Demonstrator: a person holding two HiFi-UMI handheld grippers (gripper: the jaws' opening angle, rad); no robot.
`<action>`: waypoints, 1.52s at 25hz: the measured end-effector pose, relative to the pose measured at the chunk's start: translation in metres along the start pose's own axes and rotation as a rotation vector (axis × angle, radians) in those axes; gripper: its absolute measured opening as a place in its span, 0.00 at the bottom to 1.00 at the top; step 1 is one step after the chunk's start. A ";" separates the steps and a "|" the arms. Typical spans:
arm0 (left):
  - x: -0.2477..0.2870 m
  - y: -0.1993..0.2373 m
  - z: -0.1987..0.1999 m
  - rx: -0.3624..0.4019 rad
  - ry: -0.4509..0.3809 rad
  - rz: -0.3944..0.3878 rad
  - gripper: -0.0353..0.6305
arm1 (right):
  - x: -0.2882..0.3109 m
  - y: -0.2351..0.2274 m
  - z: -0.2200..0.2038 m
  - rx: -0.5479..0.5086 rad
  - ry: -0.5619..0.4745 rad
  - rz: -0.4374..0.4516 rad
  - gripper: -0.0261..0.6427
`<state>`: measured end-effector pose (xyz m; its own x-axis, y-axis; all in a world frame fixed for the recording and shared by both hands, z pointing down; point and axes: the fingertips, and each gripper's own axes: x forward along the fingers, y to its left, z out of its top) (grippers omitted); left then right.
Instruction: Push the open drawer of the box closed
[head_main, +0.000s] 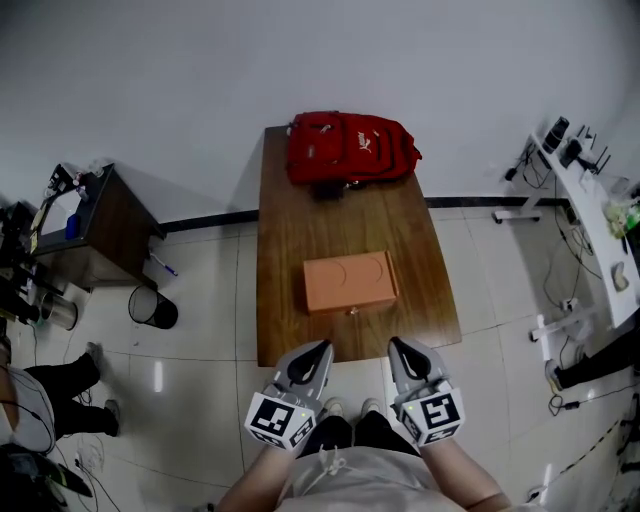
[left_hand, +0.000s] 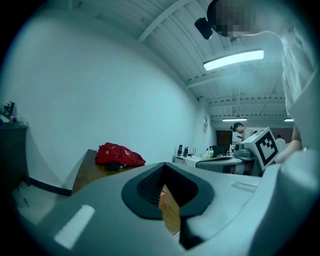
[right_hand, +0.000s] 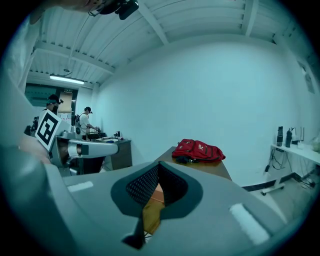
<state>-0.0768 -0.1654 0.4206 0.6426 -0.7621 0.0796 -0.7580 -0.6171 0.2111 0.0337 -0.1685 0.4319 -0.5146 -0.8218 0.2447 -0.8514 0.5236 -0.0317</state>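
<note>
White wall, tiled floor, narrow wooden table (head_main: 300, 210) running away from the person. Red backpack (head_main: 350, 148) at the far end against the wall. Orange box (head_main: 350, 282) sits flat mid-table, toward the near end, well apart from the backpack. Small knob (head_main: 352, 312) shows at the box's near face, so the drawer side faces the person; can't tell from the head view how far the drawer sticks out.

Left gripper (head_main: 322, 347) and right gripper (head_main: 397, 344) are side by side at the near table edge, both pointing at the box and short of it, no contact. Own views: left gripper (left_hand: 162, 165) jaws together at the tips, nothing between them; right gripper (right_hand: 159, 164) same, closed and empty. A sliver of orange box shows through the gap below the tips in both.

Off-table: dark cabinet (head_main: 95, 230) and black bin (head_main: 152, 308) left, white desk (head_main: 590, 215) right.
</note>
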 end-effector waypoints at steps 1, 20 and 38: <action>-0.006 -0.007 -0.002 -0.001 0.001 0.003 0.06 | -0.009 0.003 0.000 -0.004 -0.003 0.001 0.05; -0.109 -0.205 -0.055 0.030 -0.024 0.155 0.06 | -0.212 0.034 -0.065 -0.051 -0.011 0.154 0.05; -0.172 -0.231 -0.042 0.036 -0.069 0.133 0.06 | -0.255 0.088 -0.050 -0.063 -0.056 0.140 0.05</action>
<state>-0.0069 0.1164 0.3988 0.5280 -0.8485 0.0369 -0.8402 -0.5155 0.1681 0.0955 0.0983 0.4150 -0.6341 -0.7500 0.1881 -0.7637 0.6456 -0.0007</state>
